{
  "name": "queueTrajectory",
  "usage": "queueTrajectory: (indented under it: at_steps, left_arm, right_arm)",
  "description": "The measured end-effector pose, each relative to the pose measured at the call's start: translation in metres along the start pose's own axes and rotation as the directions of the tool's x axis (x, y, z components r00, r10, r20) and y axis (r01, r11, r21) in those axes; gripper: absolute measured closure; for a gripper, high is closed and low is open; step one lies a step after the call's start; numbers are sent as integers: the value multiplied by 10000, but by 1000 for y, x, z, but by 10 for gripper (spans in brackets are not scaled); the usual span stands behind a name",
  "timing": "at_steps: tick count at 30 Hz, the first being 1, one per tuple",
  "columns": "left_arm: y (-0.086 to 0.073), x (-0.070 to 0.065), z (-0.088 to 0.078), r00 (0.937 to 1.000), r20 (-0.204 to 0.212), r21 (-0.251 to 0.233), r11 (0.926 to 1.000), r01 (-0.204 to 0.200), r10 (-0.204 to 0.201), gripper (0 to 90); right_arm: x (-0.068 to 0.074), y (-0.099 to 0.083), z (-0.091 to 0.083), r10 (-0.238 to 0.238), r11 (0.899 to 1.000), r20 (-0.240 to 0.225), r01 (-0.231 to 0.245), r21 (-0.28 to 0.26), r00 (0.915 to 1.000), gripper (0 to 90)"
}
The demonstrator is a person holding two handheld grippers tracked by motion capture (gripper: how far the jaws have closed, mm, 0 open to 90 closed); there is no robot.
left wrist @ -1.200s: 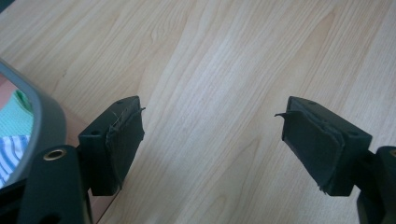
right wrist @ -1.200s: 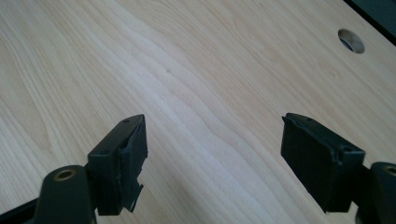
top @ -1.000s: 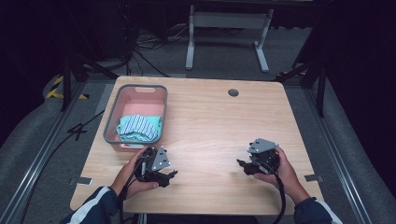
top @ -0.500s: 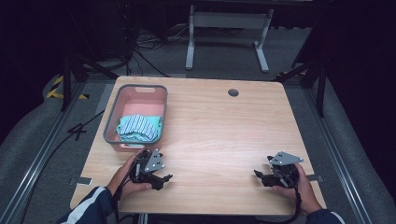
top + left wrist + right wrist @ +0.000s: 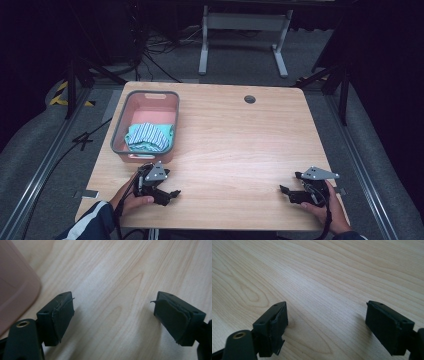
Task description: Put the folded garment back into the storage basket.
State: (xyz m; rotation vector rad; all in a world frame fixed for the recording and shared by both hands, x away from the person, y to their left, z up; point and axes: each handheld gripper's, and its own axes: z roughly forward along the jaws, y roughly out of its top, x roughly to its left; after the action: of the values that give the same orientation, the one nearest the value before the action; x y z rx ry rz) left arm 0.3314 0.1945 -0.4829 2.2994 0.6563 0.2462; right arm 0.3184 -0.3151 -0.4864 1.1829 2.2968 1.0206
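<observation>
My left gripper (image 5: 171,193) lies low over the wooden table (image 5: 235,145) near its front left, held in a hand with a striped sleeve. Its jaws stand open over bare wood in the left gripper view (image 5: 113,312). My right gripper (image 5: 286,192) rests near the front right corner, pointing left. Its jaws have just been opening and stand wide apart with nothing between them (image 5: 327,317). A pink tub (image 5: 119,131) holding a teal and white striped cloth (image 5: 148,137) sits just beyond the left gripper.
The tub's pink wall (image 5: 15,287) lies close to the left jaw in the left gripper view. A round cable hole (image 5: 249,99) is at the table's far edge. A metal stand (image 5: 240,30) and cables lie on the floor beyond.
The right hand has moved right and toward the table's near edge, sinking lower. The left hand has sunk a little toward the table near the tub.
</observation>
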Motion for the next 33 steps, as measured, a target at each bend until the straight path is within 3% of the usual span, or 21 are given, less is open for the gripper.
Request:
queueTrajectory:
  at_steps: [26, 33]
  left_arm:
    - [0, 1, 0, 9999, -82, 60, 10000, 69, -69, 143]
    - [1, 2, 2, 9983, -416, 255, 9988, 409, -398, 60]
  right_arm:
    - [0, 1, 1, 80, 10000, 78, -80, 4, 9999, 178]
    - [-1, 2, 2, 38, 10000, 89, -39, 38, 10000, 179]
